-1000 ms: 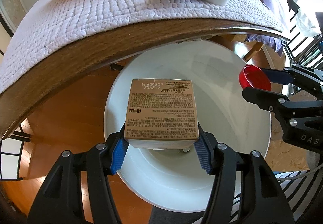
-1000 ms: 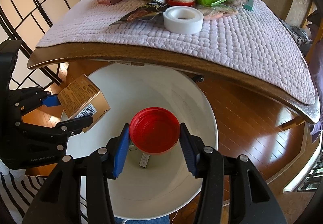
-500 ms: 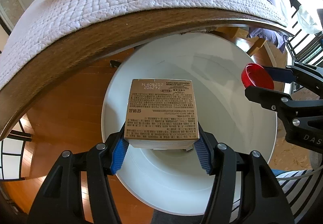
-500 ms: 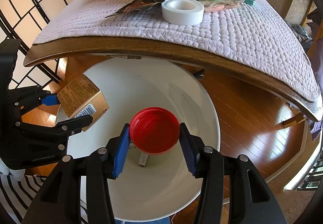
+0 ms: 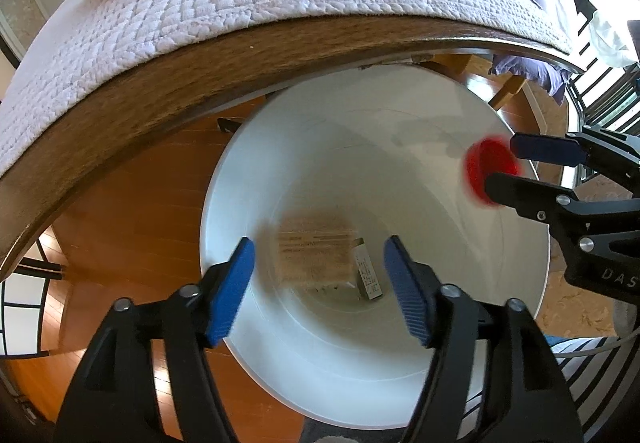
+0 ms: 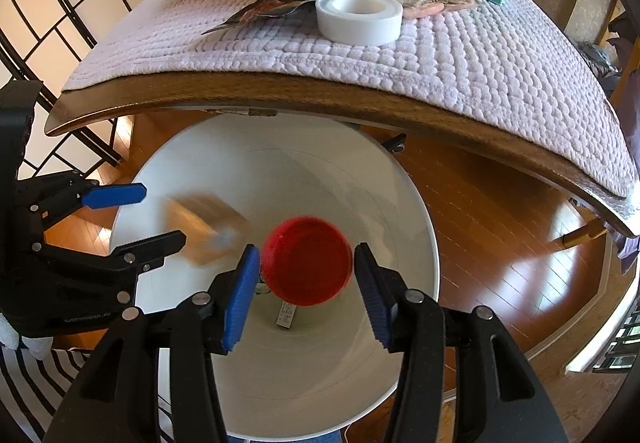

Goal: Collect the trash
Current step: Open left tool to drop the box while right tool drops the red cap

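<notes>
1. White bin [image 6: 400, 203] beneath a dark brown table edge [image 6: 280, 99].
2. Red lid [image 6: 306, 261] and tan cardboard box [image 5: 314, 253], both blurred, over the bin.
3. Pale lilac quilted cloth [image 6: 460, 55] above the bin.
4. Orange-brown wood floor [image 5: 132, 183] around the bin.

Bright daylight from the right; glare on the wood floor [image 6: 516, 275]. Strong fisheye bending, dark vignetted corners. Box [image 5: 314, 251] and red lid [image 6: 307, 261] motion-blurred; table edge [image 5: 160, 99] and bin [image 5: 400, 115] sharp.
</notes>
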`<state>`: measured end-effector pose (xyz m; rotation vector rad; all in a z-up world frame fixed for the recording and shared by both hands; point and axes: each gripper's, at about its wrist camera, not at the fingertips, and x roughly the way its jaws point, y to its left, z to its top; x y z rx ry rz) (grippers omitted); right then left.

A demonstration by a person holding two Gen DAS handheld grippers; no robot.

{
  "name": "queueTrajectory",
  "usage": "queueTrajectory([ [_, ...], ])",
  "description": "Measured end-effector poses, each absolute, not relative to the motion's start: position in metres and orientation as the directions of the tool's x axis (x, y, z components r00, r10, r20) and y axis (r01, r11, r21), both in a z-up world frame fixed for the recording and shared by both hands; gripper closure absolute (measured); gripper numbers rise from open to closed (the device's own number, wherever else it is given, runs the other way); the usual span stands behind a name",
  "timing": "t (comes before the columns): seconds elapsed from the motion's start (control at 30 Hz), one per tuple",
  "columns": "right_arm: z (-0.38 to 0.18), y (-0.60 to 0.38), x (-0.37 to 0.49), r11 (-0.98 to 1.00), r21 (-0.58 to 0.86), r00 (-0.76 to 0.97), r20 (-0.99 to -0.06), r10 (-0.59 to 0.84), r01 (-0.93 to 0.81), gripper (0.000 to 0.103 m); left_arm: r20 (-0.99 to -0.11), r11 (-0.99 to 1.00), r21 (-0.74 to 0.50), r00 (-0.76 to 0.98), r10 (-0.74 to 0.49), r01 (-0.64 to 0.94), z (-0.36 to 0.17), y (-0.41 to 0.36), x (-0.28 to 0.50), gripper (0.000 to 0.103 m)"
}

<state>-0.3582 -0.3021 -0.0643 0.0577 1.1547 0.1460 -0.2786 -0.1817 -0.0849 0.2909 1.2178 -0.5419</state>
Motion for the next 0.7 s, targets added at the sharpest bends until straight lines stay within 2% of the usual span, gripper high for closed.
queueTrajectory([
  [0.03, -0.065, -0.303, -0.358, 0.989, 0.122, 0.396, -0.907, 0.145, -0.082, 0.046, -0.940, 0.838, -0.073, 0.243, -0.238, 0.540, -0.083, -0.181, -0.278, 0.032],
  [0.7, -0.056, -0.311, -0.358, 0.989, 0.124, 0.409, -0.901, 0.144, -0.076, 0.045, -0.937, 0.840, -0.056, 0.263, -0.232, 0.540, -0.071, -0.180, -0.277, 0.032],
])
